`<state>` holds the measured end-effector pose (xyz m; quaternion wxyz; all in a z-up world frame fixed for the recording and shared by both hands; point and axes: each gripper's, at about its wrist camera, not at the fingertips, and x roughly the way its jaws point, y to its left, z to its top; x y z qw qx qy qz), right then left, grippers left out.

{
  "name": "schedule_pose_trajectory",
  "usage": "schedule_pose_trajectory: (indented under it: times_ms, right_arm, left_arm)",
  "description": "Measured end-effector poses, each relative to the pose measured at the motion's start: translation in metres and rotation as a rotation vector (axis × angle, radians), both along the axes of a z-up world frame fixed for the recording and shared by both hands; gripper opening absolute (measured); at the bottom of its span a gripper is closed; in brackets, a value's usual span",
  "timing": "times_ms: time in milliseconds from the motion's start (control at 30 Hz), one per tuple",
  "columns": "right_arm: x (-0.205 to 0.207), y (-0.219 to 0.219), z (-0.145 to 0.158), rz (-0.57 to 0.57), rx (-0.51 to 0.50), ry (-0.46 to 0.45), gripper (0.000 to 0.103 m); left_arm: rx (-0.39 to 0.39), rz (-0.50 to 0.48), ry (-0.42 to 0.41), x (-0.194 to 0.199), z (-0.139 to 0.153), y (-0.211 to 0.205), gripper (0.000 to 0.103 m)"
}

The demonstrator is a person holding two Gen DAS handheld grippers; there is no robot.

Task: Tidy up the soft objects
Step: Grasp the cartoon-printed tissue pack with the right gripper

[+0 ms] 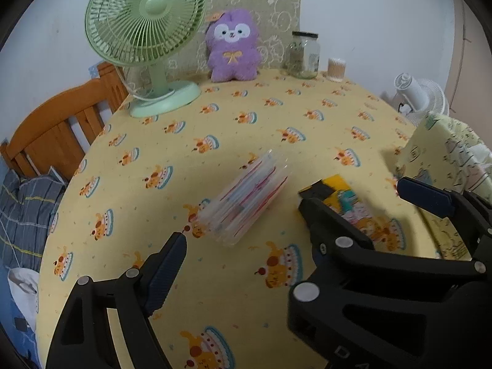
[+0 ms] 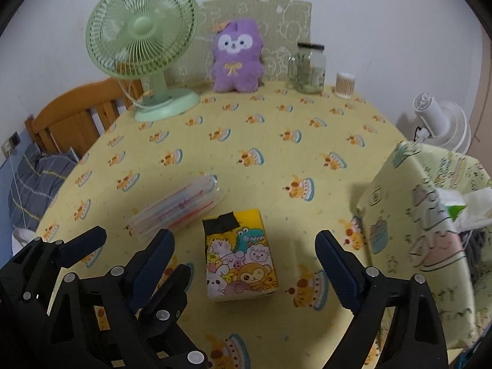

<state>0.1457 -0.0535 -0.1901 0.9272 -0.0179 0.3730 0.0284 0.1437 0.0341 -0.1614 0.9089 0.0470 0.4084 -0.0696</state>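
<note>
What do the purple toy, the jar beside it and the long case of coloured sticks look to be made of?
Purple toy: plush fabric, with a fuzzy matte pile and soft rounded edges.
Jar: probably clear glass with a dark lid; it is see-through with glossy walls.
Case: likely thin clear plastic; the coloured sticks show through and it catches light. What the sticks are made of cannot be told.

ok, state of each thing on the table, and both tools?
left tool: open, empty
right tool: open, empty
tissue pack: lying flat, untouched
straw tube: on its side
plush: upright
jar: upright, lidded
green fan: blades not blurred
</note>
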Motion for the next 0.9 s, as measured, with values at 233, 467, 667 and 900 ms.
schedule_pose_trajectory:
  times_ms: [233,467,667,900]
  right_arm:
    - [0.012,0.002,-0.014,0.009,-0.007,0.055,0.08]
    - [0.02,0.0,-0.026,0.012,0.014,0.125,0.061]
    - [0.018,0.005,-0.019,0.028,0.002,0.096,0.049]
    - [0.023,-0.002,-0.005,0.001,0.028,0.069,0.049]
  left_arm:
    - [0.025,-0.004,0.026,0.006,-0.01,0.0,0.085]
    - [0.045,-0.012,0.049,0.009,-0.016,-0.001,0.085]
    - [0.092,-0.003,0.029,0.011,-0.008,0.0,0.084]
    - [0.128,-0.051,-0.005,0.021,0.006,-0.006,0.084]
